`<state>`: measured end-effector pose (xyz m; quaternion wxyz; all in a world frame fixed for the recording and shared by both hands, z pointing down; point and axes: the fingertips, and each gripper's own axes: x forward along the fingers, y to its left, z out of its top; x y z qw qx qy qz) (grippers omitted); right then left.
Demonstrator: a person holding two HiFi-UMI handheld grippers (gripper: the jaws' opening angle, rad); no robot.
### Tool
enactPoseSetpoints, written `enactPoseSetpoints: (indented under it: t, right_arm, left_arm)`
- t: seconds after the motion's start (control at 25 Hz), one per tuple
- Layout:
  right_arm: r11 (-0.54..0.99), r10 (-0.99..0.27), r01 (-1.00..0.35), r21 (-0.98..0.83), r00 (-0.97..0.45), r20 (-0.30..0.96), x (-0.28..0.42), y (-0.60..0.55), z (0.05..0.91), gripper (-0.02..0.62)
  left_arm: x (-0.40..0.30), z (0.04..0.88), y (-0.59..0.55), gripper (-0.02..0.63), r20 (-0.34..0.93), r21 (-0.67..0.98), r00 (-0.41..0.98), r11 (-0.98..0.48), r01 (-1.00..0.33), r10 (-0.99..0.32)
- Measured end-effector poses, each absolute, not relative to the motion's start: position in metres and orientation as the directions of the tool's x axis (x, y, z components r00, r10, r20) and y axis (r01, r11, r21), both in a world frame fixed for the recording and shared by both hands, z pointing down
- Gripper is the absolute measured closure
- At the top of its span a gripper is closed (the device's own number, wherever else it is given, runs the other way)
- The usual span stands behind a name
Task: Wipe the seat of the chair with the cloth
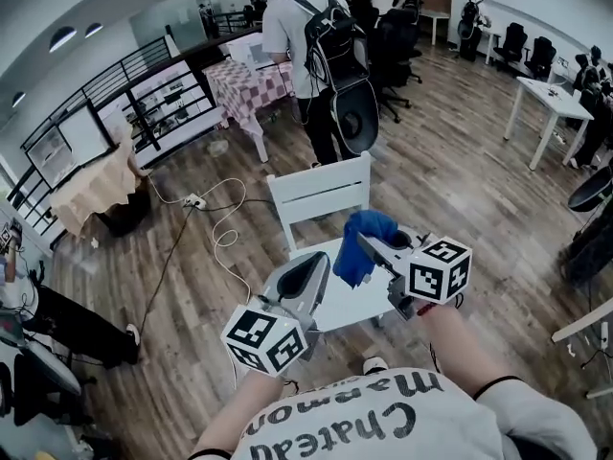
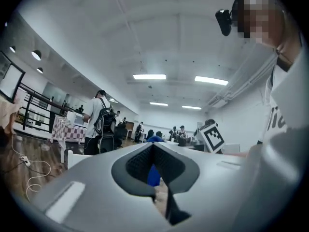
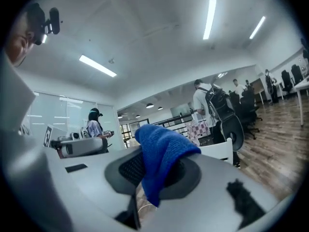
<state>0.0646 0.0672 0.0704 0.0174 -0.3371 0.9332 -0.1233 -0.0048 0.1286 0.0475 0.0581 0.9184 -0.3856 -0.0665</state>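
Wood floor (image 1: 460,180), white chair seat (image 1: 356,307); right claw (image 3: 155,164) pinching blue cloth (image 1: 369,226) above; left claw (image 2: 153,153) pressed together.

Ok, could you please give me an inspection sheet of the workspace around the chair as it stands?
Surface: chair seat is white and bare where it shows; the grippers hide part of it.
Job's things: blue cloth hangs from the right gripper and seems held above the seat.
Clutter: nothing seen on the seat.
Grippers: left gripper has its jaws together and is empty; right gripper is shut on the cloth.
Cables: a white cable loops over the floor left of the chair, near a power strip.
Surroundings: a person with a backpack stands behind the chair, beside a checkered table.
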Motion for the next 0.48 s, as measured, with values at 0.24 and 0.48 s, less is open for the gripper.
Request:
enactPoseSetpoints:
  t: [0.24, 0.48]
  right_arm:
    - [0.723, -0.668, -0.674, -0.154, -0.738, 0.096, 0.061, 0.093, 0.065, 0.529]
    - [0.694, -0.699, -0.708, -0.129, -0.706, 0.115, 0.06, 0.114, 0.069, 0.531]
  left_arm:
    - [-0.01, 0.038, 0.159, 0.597, -0.101, 0.183, 0.707, -0.712, -0.678, -0.7]
    - [-0.005, 0.041, 0.18, 0.597, -0.099, 0.177, 0.698, -0.703, -0.689, -0.709]
